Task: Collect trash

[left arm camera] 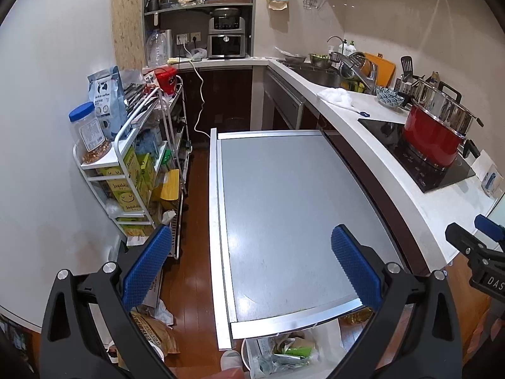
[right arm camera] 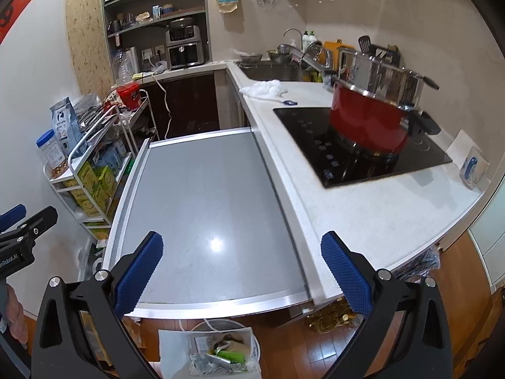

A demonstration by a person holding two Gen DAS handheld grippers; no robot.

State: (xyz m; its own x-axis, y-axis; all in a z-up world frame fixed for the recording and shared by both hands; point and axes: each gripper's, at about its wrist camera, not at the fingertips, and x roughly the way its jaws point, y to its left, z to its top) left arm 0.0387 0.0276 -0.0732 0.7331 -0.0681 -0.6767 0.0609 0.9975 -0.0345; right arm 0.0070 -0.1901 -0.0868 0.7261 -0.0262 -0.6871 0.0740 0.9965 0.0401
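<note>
Your left hand-held gripper (left arm camera: 251, 263) and right hand-held gripper (right arm camera: 241, 270) both hang spread, holding nothing, over the grey worktop (right arm camera: 205, 189). Trash (right arm camera: 221, 357) sits in the bin (right arm camera: 257, 347) on the floor below its near edge.

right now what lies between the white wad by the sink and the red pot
A small blue item on the bare counter, then the near corner of the black cooktop that the pot stands on. The right wrist view shows it best, wad included.
</note>
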